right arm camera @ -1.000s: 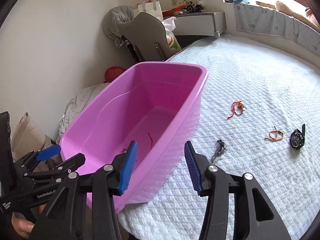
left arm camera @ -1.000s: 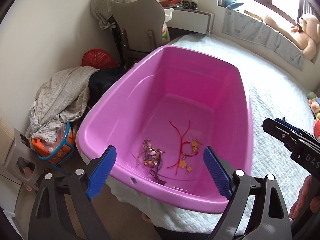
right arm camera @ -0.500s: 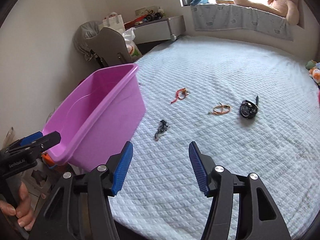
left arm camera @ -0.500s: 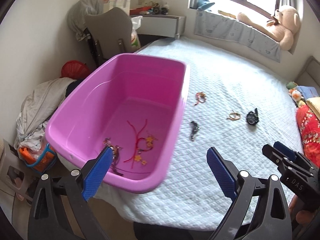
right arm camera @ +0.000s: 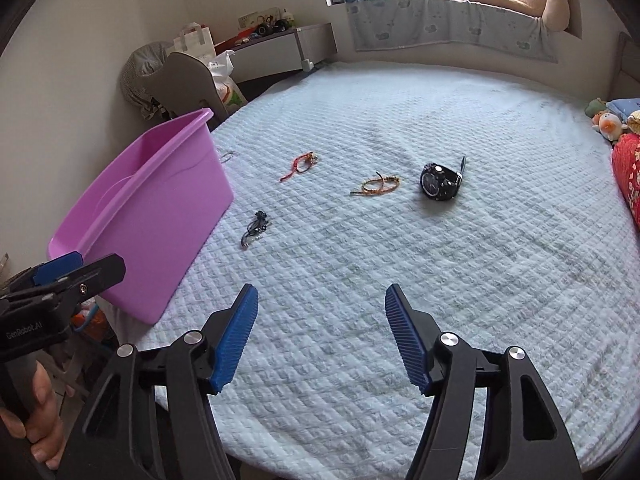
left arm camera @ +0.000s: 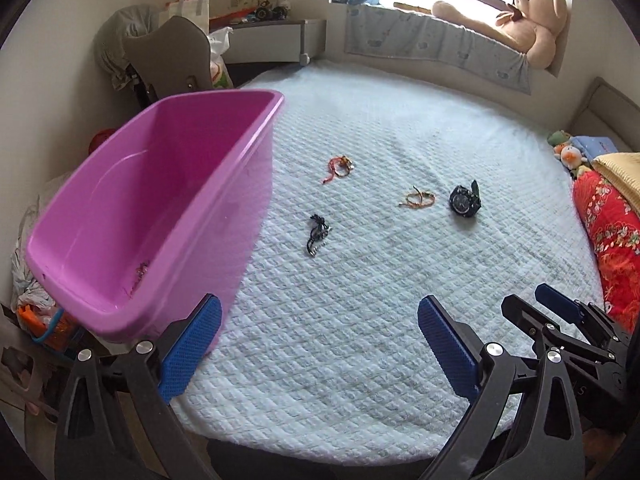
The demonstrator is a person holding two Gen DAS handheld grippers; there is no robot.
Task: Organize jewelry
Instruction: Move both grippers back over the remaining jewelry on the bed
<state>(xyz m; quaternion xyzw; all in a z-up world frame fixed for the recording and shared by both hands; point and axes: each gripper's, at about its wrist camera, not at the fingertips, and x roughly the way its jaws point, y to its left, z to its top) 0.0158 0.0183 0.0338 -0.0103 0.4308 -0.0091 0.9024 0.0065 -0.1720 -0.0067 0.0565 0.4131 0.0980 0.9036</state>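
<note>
Both tools, left tool [left arm camera: 319, 354] and right tool [right arm camera: 321, 342], wide, empty | dark chain [right arm camera: 255, 229] on bed [right arm camera: 400, 280] just beside pink tub [right arm camera: 160, 204] | I descend straight, pinch bunched middle.

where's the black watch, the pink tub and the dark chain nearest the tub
black watch [right arm camera: 439, 181], right wrist view, on the round face
pink tub [left arm camera: 168, 216], left wrist view, on its inner side wall
dark chain [left arm camera: 317, 234], left wrist view, on the middle of the bunched links

Tub [left arm camera: 160, 208] left on bed [left arm camera: 380, 320], bracelets [left arm camera: 418, 199] right of it, watch [left arm camera: 464, 201] rightmost
</note>
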